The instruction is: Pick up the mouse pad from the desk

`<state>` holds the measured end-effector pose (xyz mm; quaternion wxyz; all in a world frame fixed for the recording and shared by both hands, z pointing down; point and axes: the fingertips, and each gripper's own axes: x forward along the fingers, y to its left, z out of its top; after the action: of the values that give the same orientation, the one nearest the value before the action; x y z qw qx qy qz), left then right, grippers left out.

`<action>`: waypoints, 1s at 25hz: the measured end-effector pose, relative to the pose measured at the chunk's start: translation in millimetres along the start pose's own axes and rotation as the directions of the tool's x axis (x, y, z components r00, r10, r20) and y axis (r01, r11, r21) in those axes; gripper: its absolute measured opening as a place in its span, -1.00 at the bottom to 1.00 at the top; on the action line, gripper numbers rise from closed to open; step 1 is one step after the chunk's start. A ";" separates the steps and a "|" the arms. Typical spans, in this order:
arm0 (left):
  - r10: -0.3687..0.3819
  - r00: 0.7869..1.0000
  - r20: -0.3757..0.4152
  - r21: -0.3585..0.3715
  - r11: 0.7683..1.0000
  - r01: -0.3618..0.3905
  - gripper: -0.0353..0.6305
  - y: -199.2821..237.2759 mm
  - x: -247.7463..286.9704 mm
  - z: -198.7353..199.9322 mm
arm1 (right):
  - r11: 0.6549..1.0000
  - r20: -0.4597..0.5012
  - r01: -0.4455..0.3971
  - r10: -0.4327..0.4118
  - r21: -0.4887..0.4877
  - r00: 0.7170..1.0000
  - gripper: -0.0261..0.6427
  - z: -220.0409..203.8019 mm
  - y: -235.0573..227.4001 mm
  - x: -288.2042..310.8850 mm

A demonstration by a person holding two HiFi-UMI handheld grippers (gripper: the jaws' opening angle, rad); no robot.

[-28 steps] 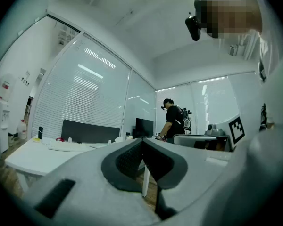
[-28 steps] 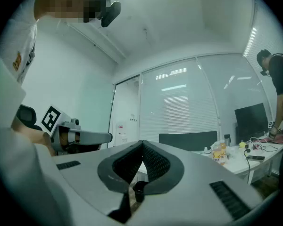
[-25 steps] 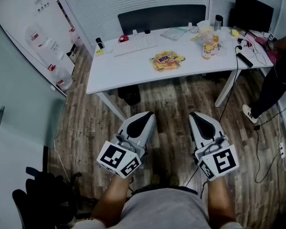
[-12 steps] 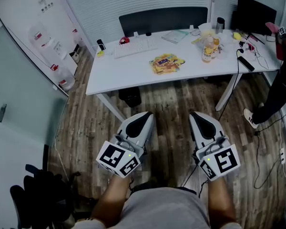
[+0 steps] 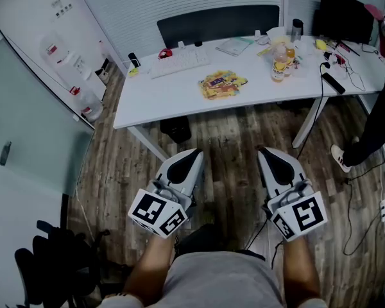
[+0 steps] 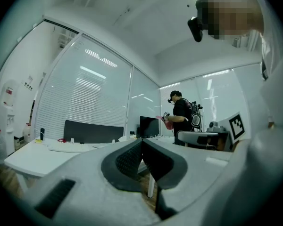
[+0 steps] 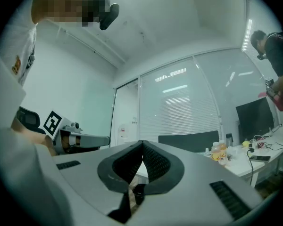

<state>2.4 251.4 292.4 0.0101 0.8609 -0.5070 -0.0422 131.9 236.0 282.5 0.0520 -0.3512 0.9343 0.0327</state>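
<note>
**Yellow pad untouched, both tongs shut and well short of the desk**

Head view: the white desk (image 5: pixel 170 94) stands across the wood floor from the person, and nothing of the task is done yet. What I take to be the mouse pad (image 5: pixel 222 84), a flat yellow-orange patterned sheet, lies on the desk's middle, nearer its front edge than the keyboard (image 5: pixel 179 61) behind it, and left of the orange bottle (image 5: pixel 280 63). Its long axis runs roughly along the desk's length, tilted a little; the outline looks uneven, so no clear front end can be told. The left gripper (image 5: pixel 192 154) and right gripper (image 5: pixel 268 153) are held low, well apart from the desk, tips aimed toward it. The approach, the grasp and the lift all remain.

Left gripper view: the left gripper's (image 6: pixel 141 142) jaws are pressed together with nothing between them; the desk shows beyond, at the left, the pad not discernible.

Right gripper view: the right gripper's (image 7: pixel 142 145) jaws likewise meet, empty; the desk's bottle end shows at the right.
</note>
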 end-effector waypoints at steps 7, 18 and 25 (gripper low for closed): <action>-0.003 1.000 0.007 -0.008 1.000 0.003 -0.85 23.4 29.4 -2.8 | 1.000 -0.014 0.019 -0.019 -0.012 1.000 -0.89 -6.7 -26.5 20.3; -0.044 0.999 -0.005 -0.032 0.999 0.044 -0.85 110.8 99.3 -10.0 | 0.997 -0.053 0.067 -0.069 -0.028 0.996 -0.89 -26.8 -73.9 106.6; -0.099 0.995 -0.012 -0.026 0.995 0.098 -0.85 182.8 152.5 -4.5 | 0.993 -0.067 0.114 -0.117 -0.044 0.991 -0.89 -35.5 -104.9 179.6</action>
<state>-83.0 29.2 298.3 0.0224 0.8849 -0.4632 -0.0436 64.2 36.5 293.6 0.0145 -0.4066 0.9128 0.0362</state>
